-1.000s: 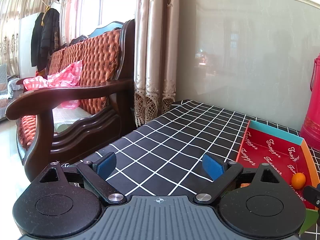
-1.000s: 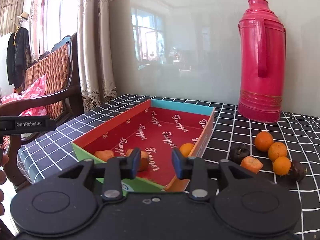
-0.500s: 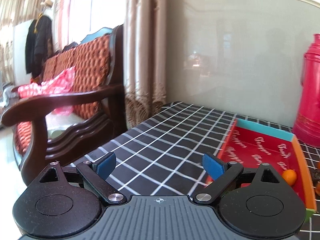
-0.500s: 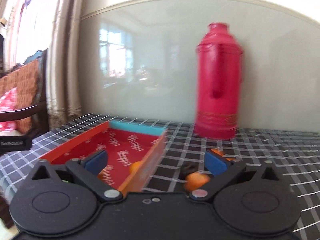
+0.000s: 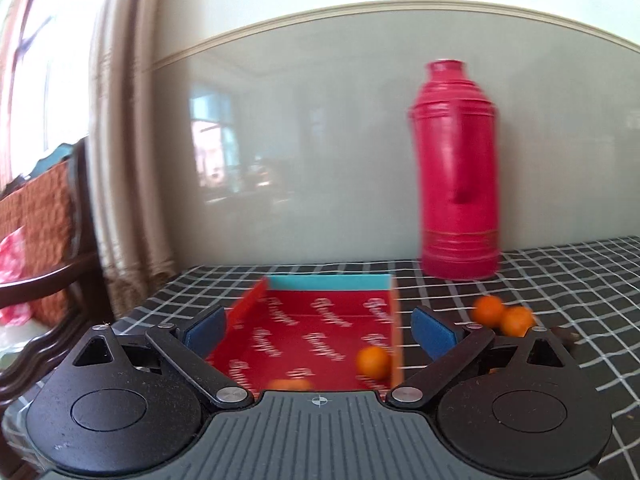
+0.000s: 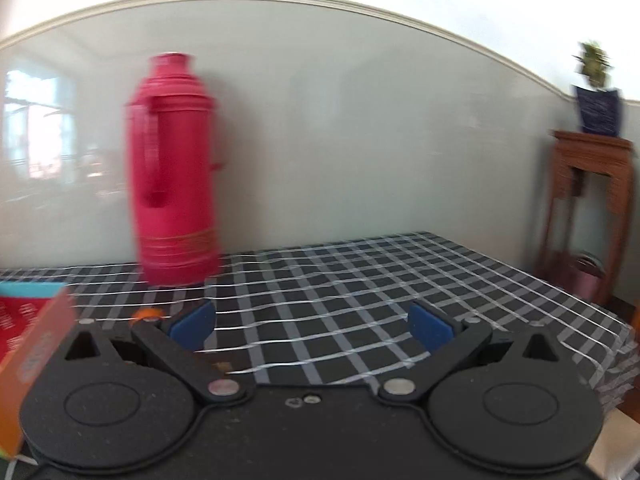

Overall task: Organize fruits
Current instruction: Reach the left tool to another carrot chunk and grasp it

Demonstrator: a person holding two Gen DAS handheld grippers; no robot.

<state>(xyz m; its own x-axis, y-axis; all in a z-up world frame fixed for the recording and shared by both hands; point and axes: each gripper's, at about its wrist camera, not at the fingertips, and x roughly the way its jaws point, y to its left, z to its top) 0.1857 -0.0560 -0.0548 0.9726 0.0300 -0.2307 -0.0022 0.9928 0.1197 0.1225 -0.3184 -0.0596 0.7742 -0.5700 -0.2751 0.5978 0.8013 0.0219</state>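
Observation:
My left gripper (image 5: 320,334) faces the red tray (image 5: 328,282) on the checked table, and its jaws are opening with nothing gripped between the blue pads (image 5: 206,330). One orange (image 5: 373,362) lies by the tray's right wall and another orange (image 5: 290,384) sits at the near end. Two oranges (image 5: 486,310) rest on the cloth right of the tray. My right gripper (image 6: 312,327) stands open over bare cloth, holding nothing. The tray's corner (image 6: 40,344) is at its left, and a sliver of orange (image 6: 146,313) shows behind its left finger.
A tall red thermos (image 5: 458,172) stands at the back against the wall, right of the tray. A wooden chair (image 5: 48,280) and curtain are off the table's left end. Past the table's right edge is a wooden stand (image 6: 588,208) with a potted plant (image 6: 598,112).
Both views have swung to the right. The left one now faces the tray instead of the chair. The right gripper's jaws went from nearly shut to wide open, and the tray slid to its left.

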